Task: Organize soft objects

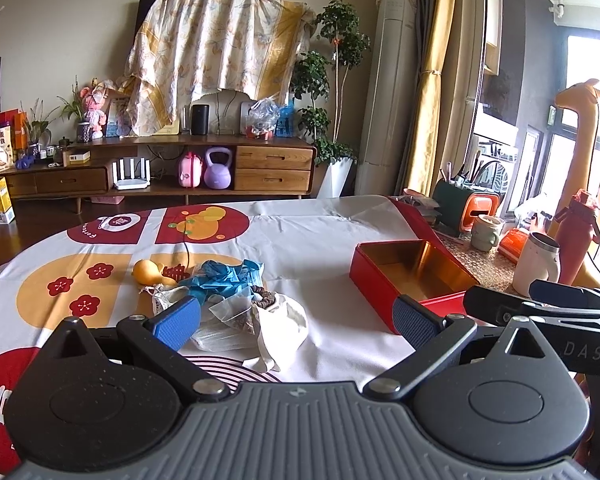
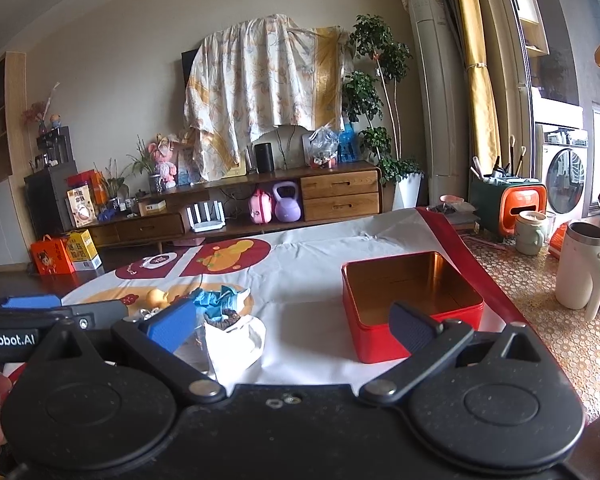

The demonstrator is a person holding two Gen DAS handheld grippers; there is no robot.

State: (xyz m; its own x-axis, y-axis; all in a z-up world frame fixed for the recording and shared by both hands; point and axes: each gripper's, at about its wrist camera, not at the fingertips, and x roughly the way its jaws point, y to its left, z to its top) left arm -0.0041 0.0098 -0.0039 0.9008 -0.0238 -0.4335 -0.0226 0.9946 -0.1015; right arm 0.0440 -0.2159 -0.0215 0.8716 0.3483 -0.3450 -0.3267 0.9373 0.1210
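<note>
Both claws wide, nothing held; pile unsorted.
Left gripper point(image 1: 296, 316) and right gripper point(image 2: 292, 324) hover over the soft pile point(image 1: 236, 300), left of the empty red tin point(image 2: 412, 300). Best approach: pinch 1 item, probably the white pouch point(image 2: 236, 340), by a loose fold.

The red tin box point(image 1: 384, 284) looks like painted metal, shiny outside and gold and glossy inside. The tablecloth point(image 1: 324, 236) is smooth cloth with a few wrinkles. The blue gloves point(image 1: 220, 276) look thin, soft and crinkly. The white pouch point(image 1: 280, 320) is matt cloth, and the clear bag point(image 1: 224, 334) beside it is see-through plastic. The left gripper point(image 1: 296, 320) has matt black plastic arms and blue pads point(image 1: 178, 322) with a bumpy, rubbery look. The cabinet point(image 1: 274, 166) is smooth wood.
</note>
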